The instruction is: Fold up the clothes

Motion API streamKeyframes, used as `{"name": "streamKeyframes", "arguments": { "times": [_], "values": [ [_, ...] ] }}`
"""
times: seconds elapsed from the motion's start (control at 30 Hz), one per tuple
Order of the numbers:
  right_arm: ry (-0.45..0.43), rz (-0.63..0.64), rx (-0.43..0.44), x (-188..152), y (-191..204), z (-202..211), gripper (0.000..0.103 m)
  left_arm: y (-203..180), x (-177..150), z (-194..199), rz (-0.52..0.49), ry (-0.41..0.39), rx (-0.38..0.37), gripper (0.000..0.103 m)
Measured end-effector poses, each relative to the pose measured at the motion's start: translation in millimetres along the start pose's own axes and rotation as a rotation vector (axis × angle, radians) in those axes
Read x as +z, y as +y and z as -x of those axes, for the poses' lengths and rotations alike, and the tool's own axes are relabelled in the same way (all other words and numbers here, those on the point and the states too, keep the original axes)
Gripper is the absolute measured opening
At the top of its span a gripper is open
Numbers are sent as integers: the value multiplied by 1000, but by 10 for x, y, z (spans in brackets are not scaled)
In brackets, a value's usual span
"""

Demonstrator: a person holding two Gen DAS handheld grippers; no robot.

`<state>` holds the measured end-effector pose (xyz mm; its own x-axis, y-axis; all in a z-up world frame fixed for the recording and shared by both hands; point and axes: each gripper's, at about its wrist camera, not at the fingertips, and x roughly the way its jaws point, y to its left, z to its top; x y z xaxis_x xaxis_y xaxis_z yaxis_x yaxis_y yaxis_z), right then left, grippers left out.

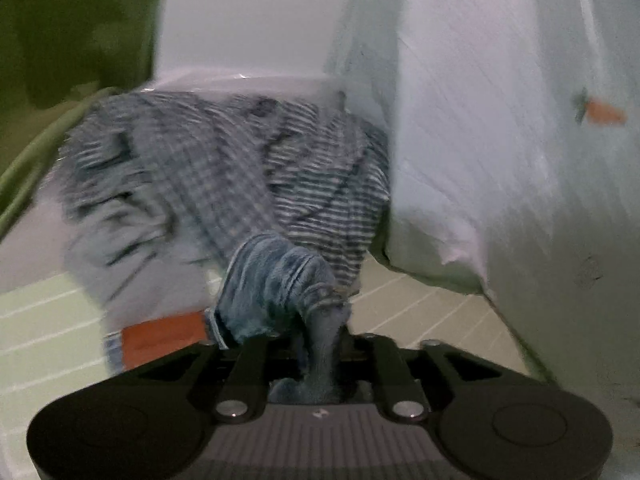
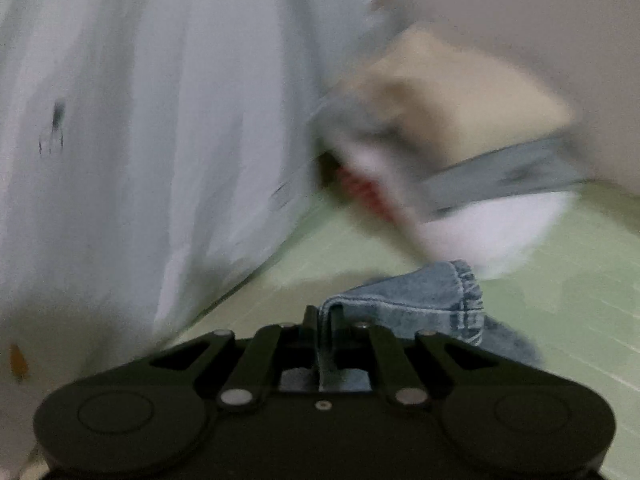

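Left hand-held gripper point(image 1: 320, 332) pinching bunched denim garment point(image 1: 276, 284), right hand-held gripper point(image 2: 324, 316) clamping its hem, cloth trailing rightward.

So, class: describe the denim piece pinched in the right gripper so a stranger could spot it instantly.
Start at the pale green surface in the right wrist view, then look just ahead of the right gripper. The denim piece lies there, one edge clamped. It alone is faded blue with a thick stitched hem; the cloth beside it is plain white.

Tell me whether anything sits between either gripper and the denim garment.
Nothing visible does. The left gripper has a bunch of the denim garment between its jaws, and the right gripper is shut on a hemmed edge of the denim.
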<state>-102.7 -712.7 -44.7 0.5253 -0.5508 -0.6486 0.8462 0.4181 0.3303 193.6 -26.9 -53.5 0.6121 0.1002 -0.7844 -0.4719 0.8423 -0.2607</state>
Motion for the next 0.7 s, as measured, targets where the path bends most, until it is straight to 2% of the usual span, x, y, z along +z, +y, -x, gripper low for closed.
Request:
{"name": "streamKeyframes", "arguments": {
  "times": [0.03, 0.07, 0.1, 0.17, 0.3, 0.4, 0.53, 0.7],
  "values": [
    [20, 3, -1, 30, 48, -107, 20, -82, 42, -81, -3, 25, 22, 34],
    [32, 4, -11, 57, 97, -179, 35, -132, 63, -92, 2, 36, 26, 40],
    [22, 6, -13, 57, 111, -175, 40, -149, 41, -47, 1, 18, 7, 46],
    [-24, 14, -9, -2, 64, -45, 53, -153, -65, 68, -33, -32, -27, 80],
    [5, 62, -103, -326, -191, 135, 55, -164, -367, 189, -188, -44, 21, 83],
    [63, 79, -144, -586, -371, 169, 55, -130, -654, 185, -277, 16, 18, 83],
    [103, 39, -168, -771, -516, 112, 59, -139, -978, 178, -334, 94, 16, 83],
    [112, -4, -193, -782, -593, -96, 62, -242, -1239, 144, -393, 149, 9, 83]
  ]
}}
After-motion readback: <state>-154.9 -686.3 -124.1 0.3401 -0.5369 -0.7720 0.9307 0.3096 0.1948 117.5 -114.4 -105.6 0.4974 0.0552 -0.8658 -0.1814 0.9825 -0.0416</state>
